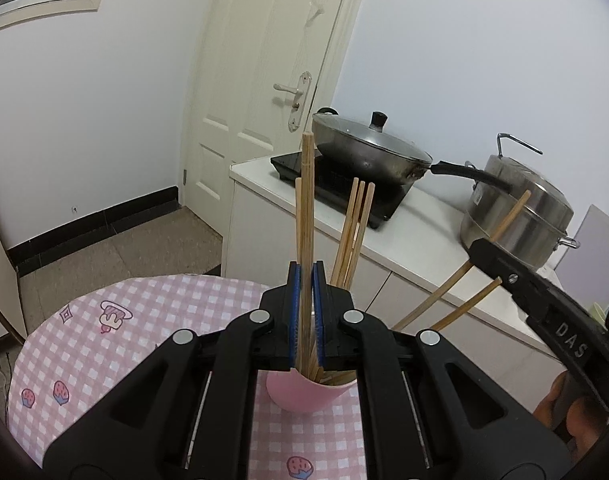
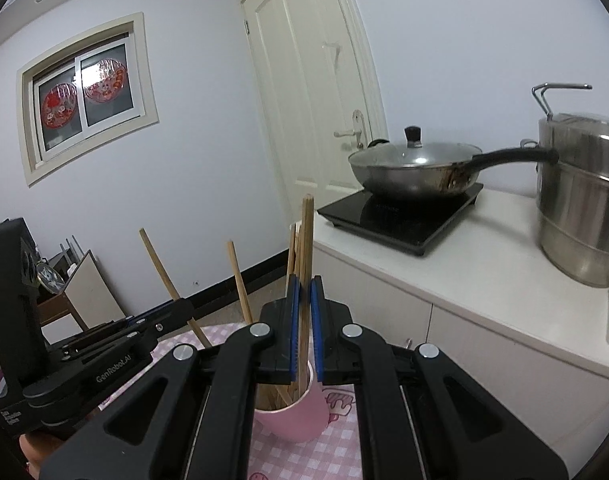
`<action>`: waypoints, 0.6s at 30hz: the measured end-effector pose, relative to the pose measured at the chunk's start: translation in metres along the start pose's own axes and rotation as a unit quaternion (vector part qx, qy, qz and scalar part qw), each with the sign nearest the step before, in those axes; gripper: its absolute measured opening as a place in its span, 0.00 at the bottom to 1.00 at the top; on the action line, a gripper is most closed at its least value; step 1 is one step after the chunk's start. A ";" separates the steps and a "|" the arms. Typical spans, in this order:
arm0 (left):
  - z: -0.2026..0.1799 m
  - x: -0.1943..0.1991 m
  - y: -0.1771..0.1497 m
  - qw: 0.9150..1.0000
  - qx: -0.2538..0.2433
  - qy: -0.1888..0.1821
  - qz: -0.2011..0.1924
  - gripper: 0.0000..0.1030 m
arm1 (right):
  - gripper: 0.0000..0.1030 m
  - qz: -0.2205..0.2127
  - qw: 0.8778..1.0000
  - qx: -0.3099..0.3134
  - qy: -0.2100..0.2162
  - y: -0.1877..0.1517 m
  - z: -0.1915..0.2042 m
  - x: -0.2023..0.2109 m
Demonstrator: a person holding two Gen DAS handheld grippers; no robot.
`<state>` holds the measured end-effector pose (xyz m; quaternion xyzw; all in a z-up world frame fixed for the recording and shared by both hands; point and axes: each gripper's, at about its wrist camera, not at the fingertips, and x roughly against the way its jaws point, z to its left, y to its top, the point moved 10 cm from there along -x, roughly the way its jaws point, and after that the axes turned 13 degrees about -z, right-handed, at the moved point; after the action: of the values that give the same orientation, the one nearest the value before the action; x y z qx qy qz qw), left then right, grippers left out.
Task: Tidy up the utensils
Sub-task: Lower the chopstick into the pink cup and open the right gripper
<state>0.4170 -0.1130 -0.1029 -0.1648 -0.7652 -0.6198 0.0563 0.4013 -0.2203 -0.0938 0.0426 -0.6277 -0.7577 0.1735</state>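
Note:
A pink cup (image 1: 310, 394) stands on the pink checked tablecloth (image 1: 104, 344) and holds several wooden chopsticks (image 1: 354, 232). My left gripper (image 1: 306, 276) is shut on a pair of chopsticks (image 1: 306, 200) that stand upright with their lower ends in the cup. My right gripper (image 2: 304, 288) is shut on another pair of chopsticks (image 2: 306, 236), also upright over the cup (image 2: 294, 416). Each gripper shows in the other's view, the right gripper (image 1: 544, 300) holding chopsticks at the right, the left gripper (image 2: 104, 352) at the left.
A white counter (image 1: 424, 236) stands behind the table with an induction hob (image 1: 344, 184), a lidded wok (image 1: 368, 148) and a steel steamer pot (image 1: 520, 216). A white door (image 1: 272, 80) is behind. The round table's far edge (image 1: 164, 280) is close.

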 end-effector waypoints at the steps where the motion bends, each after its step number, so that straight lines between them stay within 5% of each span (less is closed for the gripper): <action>1: 0.000 0.000 -0.001 1.000 -0.001 -0.001 0.001 0.07 | 0.04 0.001 1.000 0.000 0.000 -0.002 0.001 0.000; 18: -0.002 -0.001 -0.017 0.999 -0.030 -0.006 0.036 0.07 | 0.04 0.029 1.000 0.007 0.002 -0.022 0.008 -0.002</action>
<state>0.4121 -0.1177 -0.1189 -0.1973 -0.7404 -0.6389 0.0689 0.3967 -0.2089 -0.1142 0.0271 -0.6334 -0.7480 0.1963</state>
